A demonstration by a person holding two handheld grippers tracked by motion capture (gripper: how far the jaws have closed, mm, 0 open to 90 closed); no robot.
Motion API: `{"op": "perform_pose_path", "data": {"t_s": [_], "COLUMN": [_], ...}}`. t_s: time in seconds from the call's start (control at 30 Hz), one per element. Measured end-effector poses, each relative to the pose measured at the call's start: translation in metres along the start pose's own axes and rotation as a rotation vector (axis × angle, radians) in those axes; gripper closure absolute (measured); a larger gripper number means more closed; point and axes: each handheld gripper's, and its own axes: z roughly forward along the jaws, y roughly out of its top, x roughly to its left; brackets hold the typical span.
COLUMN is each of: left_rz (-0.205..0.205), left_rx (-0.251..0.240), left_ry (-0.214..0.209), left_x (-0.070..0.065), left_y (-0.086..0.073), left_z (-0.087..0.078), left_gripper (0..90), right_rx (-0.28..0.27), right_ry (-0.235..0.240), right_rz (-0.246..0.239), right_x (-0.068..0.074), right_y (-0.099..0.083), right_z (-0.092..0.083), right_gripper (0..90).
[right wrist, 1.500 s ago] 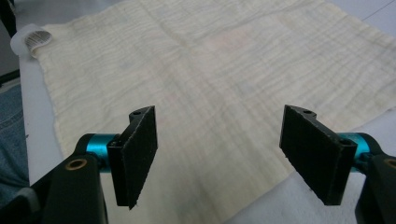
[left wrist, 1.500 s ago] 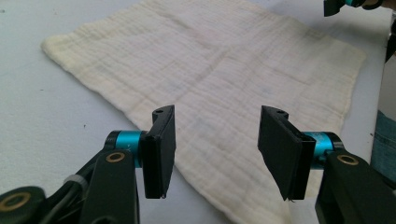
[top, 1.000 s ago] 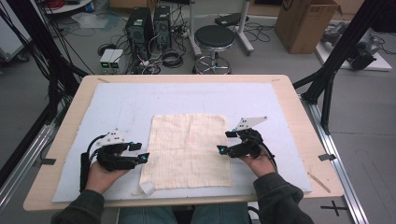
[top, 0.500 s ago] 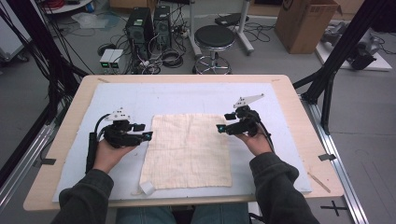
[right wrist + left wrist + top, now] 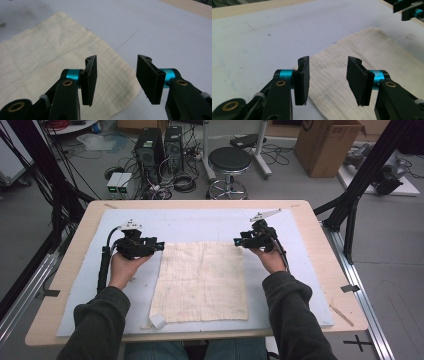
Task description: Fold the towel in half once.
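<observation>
The cream cloth [image 5: 201, 281] is lying flat on the pale blue mat [image 5: 200, 222], filling the middle of it and reaching down towards the near edge at six o'clock. A small white tag [image 5: 157, 321] is sitting at its near left corner, round about seven o'clock.

The left gripper [image 5: 159, 245] is hovering at the cloth's far left corner, at roughly ten o'clock from the cloth's centre, pointing in towards three o'clock. Its jaws have just been closing, yet they are standing half apart; in the left gripper view the left gripper [image 5: 327, 79] is framing the cloth's corner [image 5: 317, 58] in the gap, and the pads are not pressing on it.

Over at two o'clock, the right gripper [image 5: 237, 240] is mirroring it at the far right corner, pointing towards nine o'clock. Its jaws have also just been closing and are standing half spread. The right gripper view shows the right gripper [image 5: 116, 80] above the cloth's edge [image 5: 130, 82], the fabric lying beneath the gap, nothing pinched.

Both hands are working over the wooden table [image 5: 320, 250].
</observation>
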Motion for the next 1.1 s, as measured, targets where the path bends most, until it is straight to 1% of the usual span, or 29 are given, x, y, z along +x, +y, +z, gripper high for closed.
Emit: {"op": "perform_pose_path", "data": {"t_s": [0.03,0.07,0.17,0.23,0.3,0.37,0.4,0.47,0.53,0.57,0.63,0.73,0.77,0.8,0.83,0.9,0.97,1.0,1.03,1.07,1.1], "left_rz": [0.004,0.008,-0.01,-0.024,-0.031,-0.021,-0.031,-0.044,-0.055,-0.063,-0.064,-0.065,-0.059,-0.053,-0.048,-0.051,-0.036,-0.013,-0.003,-0.002,-0.008], "left_rx": [0.005,0.015,0.044,0.053,0.073,0.09,0.094,0.099,0.101,0.098,0.103,0.108,0.113,0.111,0.11,0.111,0.11,0.12,0.119,0.124,0.116], "left_ry": [0.012,0.035,0.061,0.075,0.09,0.11,0.113,0.117,0.122,0.125,0.118,0.109,0.11,0.118,0.13,0.146,0.161,0.16,0.162,0.16,0.161], "left_x": [0.002,0.004,0.009,0.009,0.009,0.009,0.01,0.011,0.013,0.013,0.015,0.013,0.013,0.011,0.011,0.01,0.008,0.007,0.006,0.007,0.006], "left_y": [-0.001,-0.002,-0.007,-0.009,-0.011,-0.013,-0.014,-0.015,-0.016,-0.017,-0.018,-0.019,-0.02,-0.02,-0.02,-0.02,-0.02,-0.02,-0.02,-0.02,-0.019], "left_z": [0.002,0.007,0.019,0.027,0.036,0.041,0.044,0.046,0.048,0.049,0.051,0.055,0.057,0.059,0.059,0.059,0.06,0.06,0.06,0.059,0.059], "left_gripper": [54.5,55.6,56.5,57.6,57.8,58.4,58.5,59.1,60.4,60.6,61.4,63.3,64.9,66.0,67.9,72.2,77.4,80.8,83.1,85.5,86.2], "right_rx": [-0.005,-0.005,0.004,0.019,0.031,0.042,0.053,0.074,0.093,0.1,0.105,0.131,0.14,0.139,0.138,0.15,0.161,0.169,0.175,0.172,0.171], "right_ry": [0.0,0.0,-0.01,-0.017,-0.02,-0.02,-0.022,-0.022,-0.028,-0.023,-0.019,-0.014,-0.014,-0.019,-0.02,-0.014,-0.014,-0.016,-0.02,-0.021,-0.017], "right_rz": [0.007,0.015,0.034,0.048,0.06,0.062,0.062,0.076,0.089,0.104,0.107,0.115,0.125,0.119,0.126,0.13,0.108,0.092,0.079,0.073,0.072], "right_x": [-0.002,-0.003,-0.008,-0.011,-0.014,-0.015,-0.017,-0.019,-0.023,-0.025,-0.026,-0.027,-0.027,-0.027,-0.027,-0.026,-0.023,-0.022,-0.021,-0.02,-0.019], "right_y": [-0.001,-0.001,-0.004,-0.006,-0.008,-0.01,-0.01,-0.013,-0.016,-0.017,-0.019,-0.021,-0.022,-0.023,-0.022,-0.022,-0.021,-0.02,-0.019,-0.019,-0.018], "right_z": [0.002,0.004,0.01,0.015,0.02,0.024,0.026,0.03,0.034,0.035,0.038,0.043,0.045,0.046,0.046,0.045,0.046,0.047,0.047,0.047,0.047], "right_gripper": [52.0,52.3,53.3,54.8,56.5,58.5,59.0,61.2,61.5,61.7,62.2,64.5,65.3,66.5,67.6,73.2,77.7,80.8,82.5,83.0,83.4]}}
